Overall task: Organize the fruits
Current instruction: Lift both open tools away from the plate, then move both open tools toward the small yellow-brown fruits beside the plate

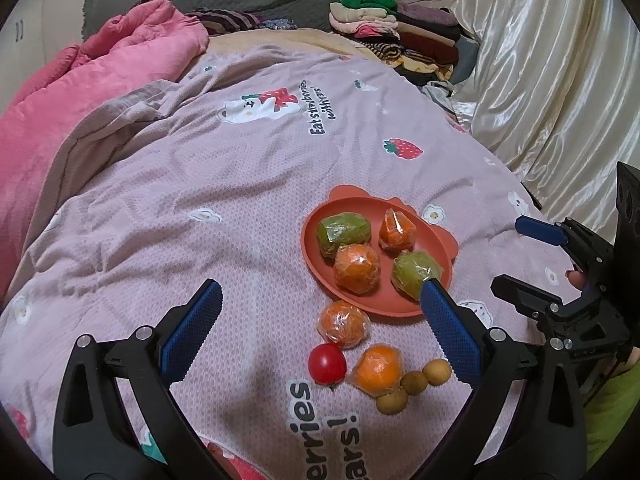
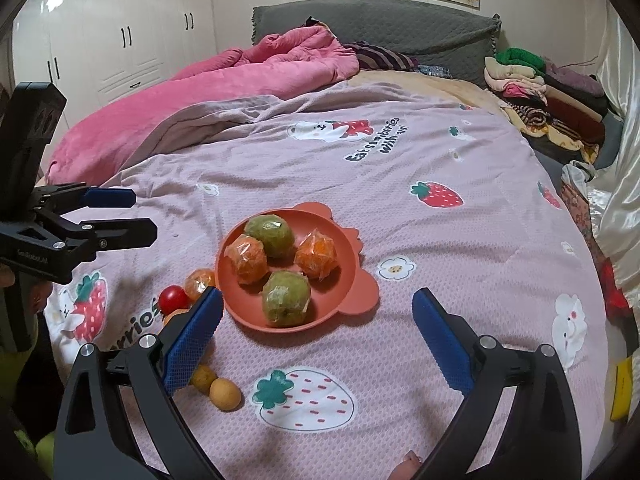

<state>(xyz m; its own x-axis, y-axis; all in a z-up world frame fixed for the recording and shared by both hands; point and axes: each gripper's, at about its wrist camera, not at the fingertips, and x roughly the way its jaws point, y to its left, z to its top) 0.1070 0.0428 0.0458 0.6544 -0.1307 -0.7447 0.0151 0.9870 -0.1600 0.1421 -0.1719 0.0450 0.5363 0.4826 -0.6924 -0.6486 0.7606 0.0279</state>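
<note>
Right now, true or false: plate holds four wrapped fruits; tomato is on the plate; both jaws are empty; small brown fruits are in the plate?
1. The plate holds four wrapped fruits. True.
2. The red tomato is on the plate. False: it lies on the bedspread, off the plate.
3. The left gripper and right gripper hold nothing. True, jaws wide.
4. The small brown fruits are in the plate. False: they lie on the bedspread.
</note>
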